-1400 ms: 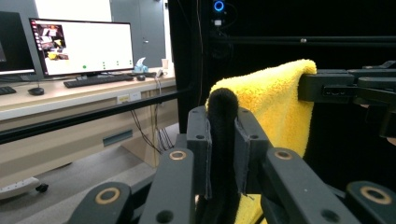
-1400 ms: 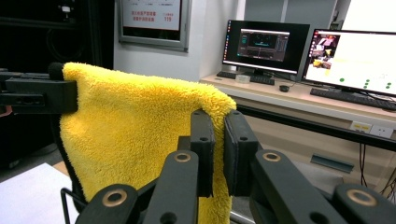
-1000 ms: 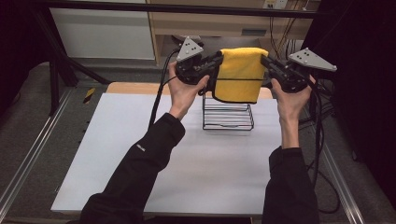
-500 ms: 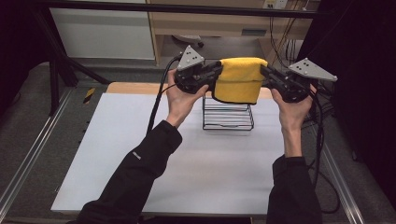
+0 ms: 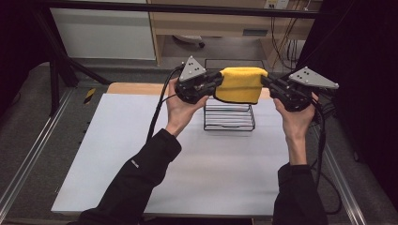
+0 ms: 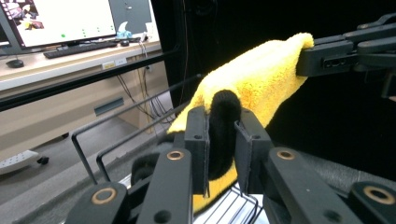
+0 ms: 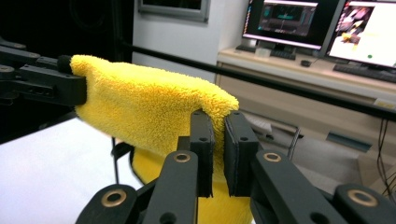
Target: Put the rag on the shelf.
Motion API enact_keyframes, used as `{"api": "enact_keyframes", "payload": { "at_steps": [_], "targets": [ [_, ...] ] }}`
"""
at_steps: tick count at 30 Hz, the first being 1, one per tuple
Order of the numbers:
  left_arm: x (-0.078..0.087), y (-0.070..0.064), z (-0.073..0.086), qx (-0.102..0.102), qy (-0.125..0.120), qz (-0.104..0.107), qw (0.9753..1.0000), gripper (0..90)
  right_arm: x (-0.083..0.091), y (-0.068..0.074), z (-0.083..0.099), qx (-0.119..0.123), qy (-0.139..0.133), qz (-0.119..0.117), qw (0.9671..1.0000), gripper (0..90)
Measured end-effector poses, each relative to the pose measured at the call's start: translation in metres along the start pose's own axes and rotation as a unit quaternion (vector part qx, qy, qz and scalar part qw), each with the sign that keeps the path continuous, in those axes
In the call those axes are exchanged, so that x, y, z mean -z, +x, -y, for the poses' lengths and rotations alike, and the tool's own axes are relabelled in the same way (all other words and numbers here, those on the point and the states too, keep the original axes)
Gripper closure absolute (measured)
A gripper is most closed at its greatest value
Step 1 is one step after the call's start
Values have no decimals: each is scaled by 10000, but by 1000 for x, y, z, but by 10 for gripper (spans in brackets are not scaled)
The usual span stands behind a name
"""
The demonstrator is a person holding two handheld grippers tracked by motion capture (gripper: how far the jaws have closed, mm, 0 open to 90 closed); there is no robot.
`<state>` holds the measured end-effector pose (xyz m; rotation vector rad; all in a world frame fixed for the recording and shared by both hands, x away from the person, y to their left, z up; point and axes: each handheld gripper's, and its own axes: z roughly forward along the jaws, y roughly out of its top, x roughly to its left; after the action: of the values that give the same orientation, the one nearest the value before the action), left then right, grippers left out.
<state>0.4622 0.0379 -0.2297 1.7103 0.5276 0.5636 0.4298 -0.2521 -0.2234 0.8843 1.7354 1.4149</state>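
A folded yellow towel (image 5: 241, 84) hangs in the air between my two grippers, above a black wire rack (image 5: 229, 116) at the back of the table. My left gripper (image 5: 217, 82) is shut on the towel's left end, where a dark fold (image 6: 223, 130) sits pinched between its jaws. My right gripper (image 5: 265, 82) is shut on the towel's right end (image 7: 212, 140). In the left gripper view the towel (image 6: 261, 79) stretches to the other gripper at the upper right. In the right gripper view the towel (image 7: 149, 102) runs left to the other gripper.
The white table top (image 5: 187, 159) spreads out in front of the rack. A wooden strip (image 5: 136, 88) edges the table's back. Metal rails (image 5: 28, 159) run along both sides. Desks with monitors (image 7: 327, 28) stand beyond the table.
Both grippers have lifted the towel a little higher and farther back over the rack; it hangs shorter and is stretched flatter between them.
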Motion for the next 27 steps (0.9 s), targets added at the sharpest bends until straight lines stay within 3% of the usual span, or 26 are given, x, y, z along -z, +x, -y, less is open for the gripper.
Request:
{"api": "enact_keyframes", "payload": {
  "at_steps": [16, 20, 27],
  "targets": [
    [0, -9, 24, -20, 233, 7, 9997, 748, 5, 6, 25, 81, 306, -163, 9994, 827],
    [-1, -9, 27, 70, 301, 52, 9995, 717, 4, 5, 32, 66, 342, -183, 9992, 827],
    [7, -8, 24, 344, 602, 171, 9974, 584, 1, 5, 38, 106, 420, -178, 9989, 826]
  ]
}}
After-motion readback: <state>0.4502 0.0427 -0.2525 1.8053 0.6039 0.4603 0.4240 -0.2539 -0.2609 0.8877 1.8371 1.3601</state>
